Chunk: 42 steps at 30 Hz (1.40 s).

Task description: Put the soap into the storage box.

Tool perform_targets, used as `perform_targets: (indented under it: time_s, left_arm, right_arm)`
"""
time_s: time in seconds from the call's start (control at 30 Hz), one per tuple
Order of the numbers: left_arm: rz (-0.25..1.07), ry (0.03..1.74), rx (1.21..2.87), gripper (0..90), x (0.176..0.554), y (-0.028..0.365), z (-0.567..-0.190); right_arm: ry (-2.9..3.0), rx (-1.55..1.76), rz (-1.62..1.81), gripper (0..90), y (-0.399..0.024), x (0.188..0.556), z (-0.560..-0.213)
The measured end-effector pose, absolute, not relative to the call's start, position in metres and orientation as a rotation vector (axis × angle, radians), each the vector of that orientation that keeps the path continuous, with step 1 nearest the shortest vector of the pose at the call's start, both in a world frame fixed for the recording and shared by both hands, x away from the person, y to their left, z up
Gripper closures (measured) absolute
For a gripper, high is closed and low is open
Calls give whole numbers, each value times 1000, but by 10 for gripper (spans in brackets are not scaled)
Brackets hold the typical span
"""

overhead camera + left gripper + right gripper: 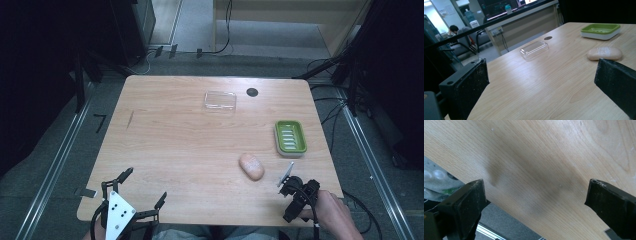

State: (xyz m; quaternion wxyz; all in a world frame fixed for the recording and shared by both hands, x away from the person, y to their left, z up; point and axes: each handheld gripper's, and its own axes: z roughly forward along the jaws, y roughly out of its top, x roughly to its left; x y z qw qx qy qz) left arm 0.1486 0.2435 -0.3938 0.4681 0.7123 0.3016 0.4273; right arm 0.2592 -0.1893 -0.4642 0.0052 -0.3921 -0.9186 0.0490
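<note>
Nothing is in hand yet: the soap bar [251, 166] lies bare on the bench [175, 145], near the green soap dish [290, 136] and well apart from the clear lid [220, 100] at the far side. The right gripper [295, 187] hovers just beside the soap, jaws wide and empty; the left gripper [142, 187] waits open at the near edge. Judging by this, all the work remains.

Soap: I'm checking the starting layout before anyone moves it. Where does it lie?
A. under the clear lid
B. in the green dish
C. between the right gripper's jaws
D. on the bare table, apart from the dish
D: the soap lies on the table, apart from the green dish and far from the clear lid; the right gripper is open with nothing between its jaws.
</note>
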Motion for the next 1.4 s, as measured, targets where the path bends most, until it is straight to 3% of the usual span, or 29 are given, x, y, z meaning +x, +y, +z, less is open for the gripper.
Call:
perform_targets:
  time_s: [1.4]
  left_arm:
    - [1045,738,1748,0,149,244,-394]
  right_arm:
    - [-2983,-1067,79,10,-138,266,-437]
